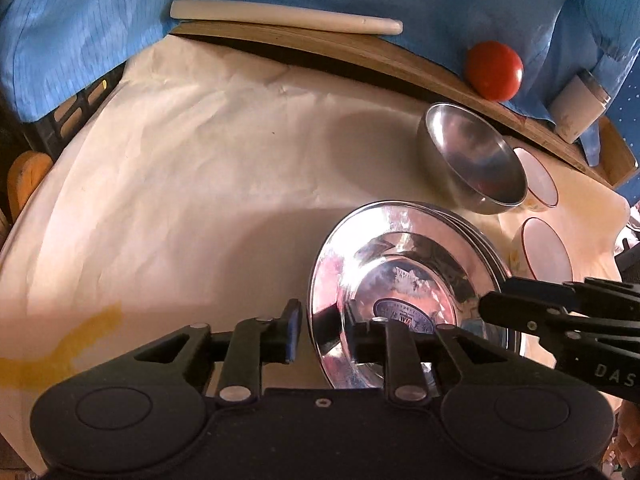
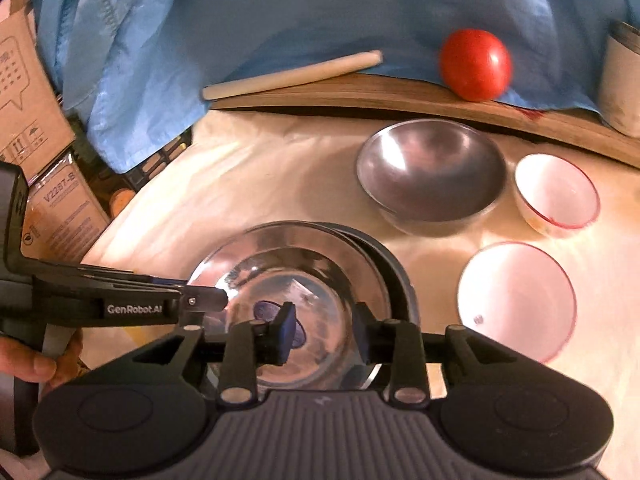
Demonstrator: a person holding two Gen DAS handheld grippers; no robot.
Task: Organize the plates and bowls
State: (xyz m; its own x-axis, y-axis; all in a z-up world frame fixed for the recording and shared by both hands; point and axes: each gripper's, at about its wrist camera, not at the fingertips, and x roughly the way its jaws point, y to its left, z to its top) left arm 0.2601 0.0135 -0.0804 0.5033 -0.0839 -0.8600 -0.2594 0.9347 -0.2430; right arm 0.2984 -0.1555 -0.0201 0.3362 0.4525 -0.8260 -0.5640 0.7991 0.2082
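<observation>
Left gripper [image 1: 322, 330] fingers astride plate stack [image 1: 400, 264] rim, bare cloth [image 1: 192, 184] leftward

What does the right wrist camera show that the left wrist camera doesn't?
Only the right wrist view shows the cardboard boxes and a hand holding the left tool. Only the left wrist view shows the yellow stain on the paper. Both share the stacked steel plates, steel bowl, two white bowls, tomato and rolling pin.
</observation>
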